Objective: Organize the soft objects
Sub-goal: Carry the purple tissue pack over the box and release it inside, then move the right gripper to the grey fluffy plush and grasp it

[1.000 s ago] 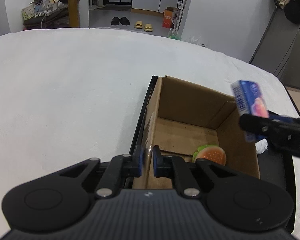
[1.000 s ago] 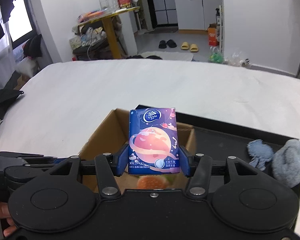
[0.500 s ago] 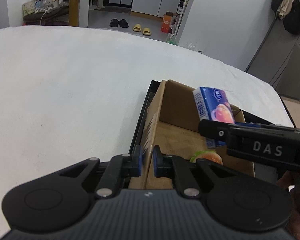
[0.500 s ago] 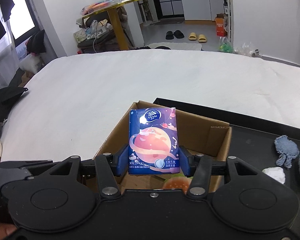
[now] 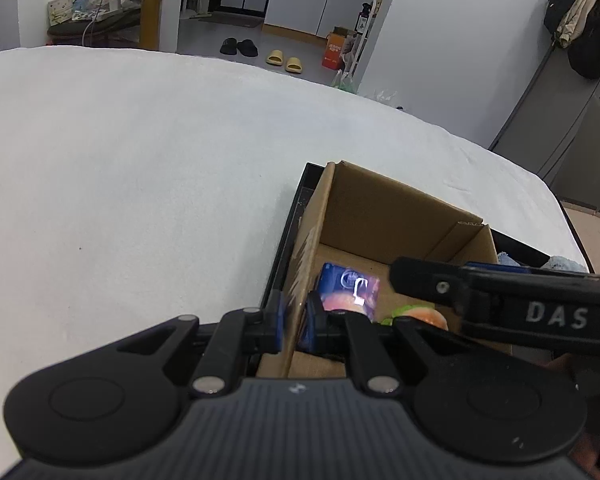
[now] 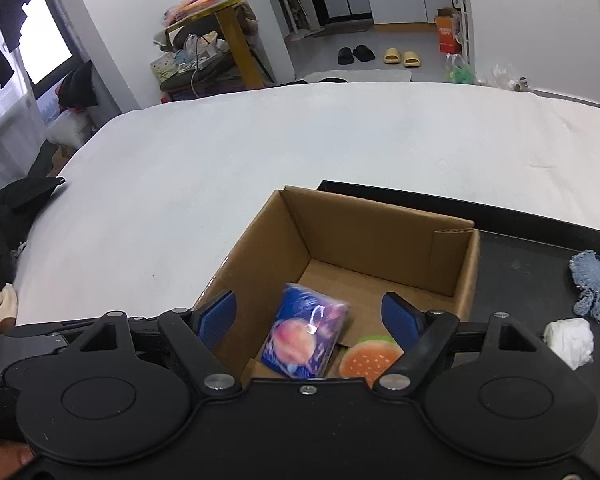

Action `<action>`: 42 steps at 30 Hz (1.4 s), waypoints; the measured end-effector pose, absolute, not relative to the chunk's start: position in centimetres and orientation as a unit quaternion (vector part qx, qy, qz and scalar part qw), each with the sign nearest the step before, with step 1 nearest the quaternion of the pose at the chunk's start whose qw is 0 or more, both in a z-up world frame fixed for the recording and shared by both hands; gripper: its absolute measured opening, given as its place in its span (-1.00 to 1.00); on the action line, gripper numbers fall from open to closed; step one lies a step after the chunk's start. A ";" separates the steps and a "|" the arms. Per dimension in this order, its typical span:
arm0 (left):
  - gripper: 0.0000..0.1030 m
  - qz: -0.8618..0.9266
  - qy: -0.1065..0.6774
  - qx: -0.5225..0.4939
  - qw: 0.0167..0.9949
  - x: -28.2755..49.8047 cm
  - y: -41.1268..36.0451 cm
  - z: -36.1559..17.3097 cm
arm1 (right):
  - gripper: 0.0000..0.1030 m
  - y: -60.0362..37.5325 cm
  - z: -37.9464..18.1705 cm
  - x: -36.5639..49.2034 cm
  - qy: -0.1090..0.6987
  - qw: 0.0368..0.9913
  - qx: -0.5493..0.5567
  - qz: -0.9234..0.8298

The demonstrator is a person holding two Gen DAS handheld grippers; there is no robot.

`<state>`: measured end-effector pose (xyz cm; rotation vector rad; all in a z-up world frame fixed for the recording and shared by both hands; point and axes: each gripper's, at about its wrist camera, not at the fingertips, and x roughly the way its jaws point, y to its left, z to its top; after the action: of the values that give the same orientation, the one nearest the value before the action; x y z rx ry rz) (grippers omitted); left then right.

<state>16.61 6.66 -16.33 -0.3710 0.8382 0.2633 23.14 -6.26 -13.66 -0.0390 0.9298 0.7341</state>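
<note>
With its jaws spread wide, the right gripper (image 6: 310,316) hangs over the tissue pack (image 6: 305,331), light and squashy, best pinched across its narrow sides, lying in the cardboard box (image 6: 380,224) whose wall the left gripper (image 5: 296,322) pinches.

White walls, a grey floor (image 6: 380,46) with slippers (image 6: 356,54), a yellow-topped table (image 6: 236,8), and a bright window (image 6: 48,44).

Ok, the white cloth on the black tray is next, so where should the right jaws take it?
Come straight down from above on the white cloth and pinch its raised, crumpled middle. It sits bunched in a low lump on the flat black tray, apart from the blue cloth behind it and clear of the cardboard box, so a side approach would probably just push it along.
</note>
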 end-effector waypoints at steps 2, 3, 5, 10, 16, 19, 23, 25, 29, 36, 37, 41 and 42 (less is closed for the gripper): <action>-0.80 0.126 0.404 -0.176 0.889 16.7 6.6 -16.3 | 0.54 -6.6 -13.3 23.0 0.438 0.832 -0.021 0.340; -0.80 0.126 0.404 -0.174 0.889 16.7 6.5 -16.3 | 0.54 -6.9 -13.2 22.9 0.437 0.834 -0.020 0.337; -0.80 0.129 0.410 -0.169 0.887 16.8 6.4 -16.3 | 0.54 -7.6 -12.8 22.8 0.434 0.839 -0.018 0.327; -0.76 0.132 0.430 -0.158 0.879 17.5 6.1 -16.5 | 0.54 -9.5 -12.0 23.0 0.414 0.862 -0.014 0.292; -0.37 0.145 0.449 -0.131 0.872 18.3 5.2 -16.3 | 0.62 -12.2 -12.1 24.3 0.405 0.881 0.001 0.244; 0.02 0.157 0.450 -0.111 0.872 18.4 4.6 -16.0 | 0.78 -13.8 -12.1 24.8 0.392 0.894 0.003 0.219; 0.21 0.162 0.446 -0.090 0.876 18.4 4.0 -15.7 | 0.88 -15.8 -12.5 25.6 0.386 0.904 0.010 0.186; 0.26 0.155 0.449 -0.073 0.877 18.5 3.5 -15.5 | 0.93 -16.9 -12.8 26.1 0.380 0.913 0.008 0.151; 0.36 0.155 0.452 -0.060 0.877 18.7 2.8 -15.3 | 0.98 -18.7 -13.6 27.1 0.378 0.918 0.003 0.119; 0.37 0.158 0.464 -0.012 0.871 20.1 0.9 -15.5 | 1.00 -20.4 -14.3 28.6 0.386 0.916 0.029 0.105; 0.37 0.160 0.464 -0.008 0.871 20.3 0.7 -15.5 | 1.00 -20.7 -14.4 28.7 0.387 0.915 0.030 0.105; 0.37 0.171 0.471 -0.002 0.865 21.2 0.3 -15.7 | 1.00 -21.9 -14.8 29.1 0.385 0.918 0.031 0.093; 0.37 0.174 0.471 -0.001 0.865 21.3 0.2 -15.7 | 1.00 -22.0 -14.9 29.2 0.384 0.919 0.027 0.089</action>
<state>21.33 0.24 -15.74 -0.0023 0.9872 0.3641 29.21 -22.00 -14.94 0.0554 0.7896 0.1823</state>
